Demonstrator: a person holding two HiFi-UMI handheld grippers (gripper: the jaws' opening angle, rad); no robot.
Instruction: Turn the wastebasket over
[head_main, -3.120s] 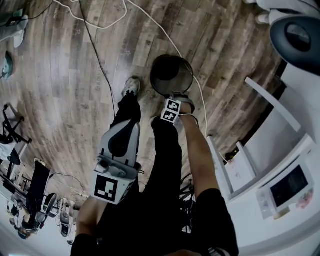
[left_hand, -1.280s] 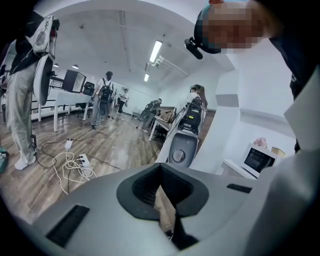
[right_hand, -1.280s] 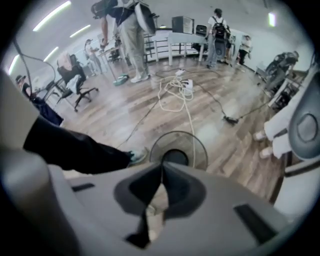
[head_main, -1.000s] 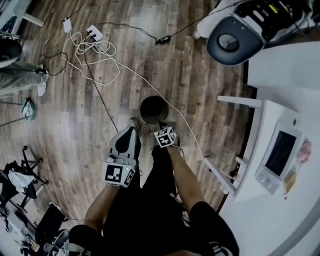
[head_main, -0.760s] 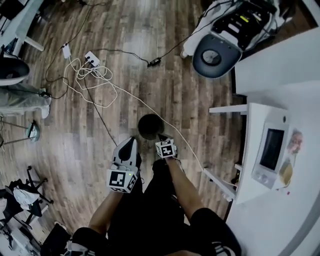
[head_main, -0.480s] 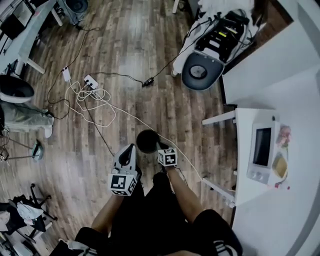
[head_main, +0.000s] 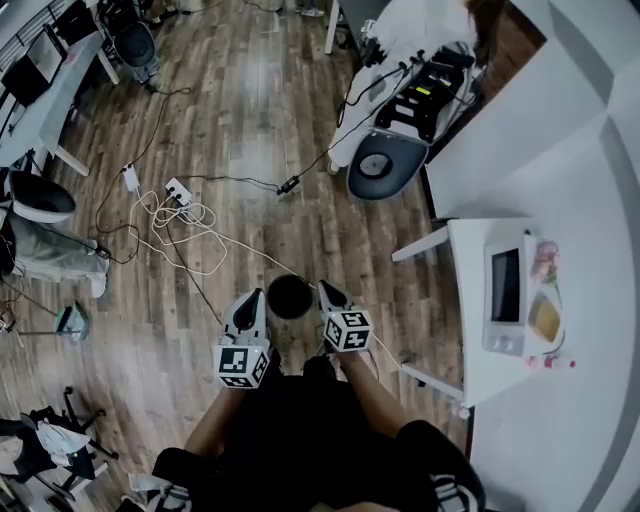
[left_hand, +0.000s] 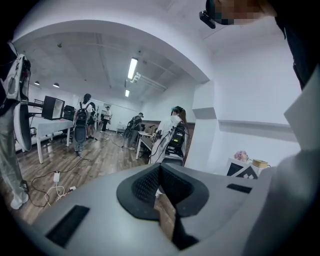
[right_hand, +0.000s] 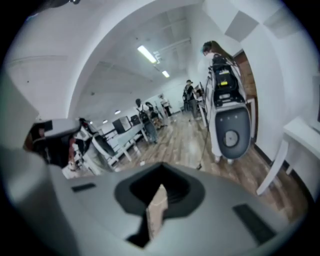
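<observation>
- Your left tongs (left_hand: 160, 175) are pressed together with nothing between them; only a sliver of floor shows through the seam. They point almost level, so their camera looks across the room and not at the basket.
- Your right tongs (right_hand: 160, 182) are likewise closed and empty, tipped a little more downward toward the open floor ahead.
- In the head view both pairs sit in front of your waist, near each other, tips forward. I read that as a hands-free posture, high above the work.
- The round black wastebasket (head_main: 290, 297) stands on the brown wood-plank floor (head_main: 250, 100) just ahead of your feet. It shows in the gap between the two pairs of tips. Neither pair touches it; it lies well below them.
- From straight above it is a plain dark disc, so you cannot tell whether mouth or base faces up. That leaves open whether the turn is done or yet to do.
- Its spot between your hands suits a reach from either side. If it does need turning, I judge you must bend down and open one pair first.
- A loose white cable (head_main: 185, 222) trails across the floor past the basket, likely a snag for feet.
- The white desk (head_main: 468, 300) with its small white appliance (head_main: 505, 295) stands at your right, well apart from the basket.
</observation>
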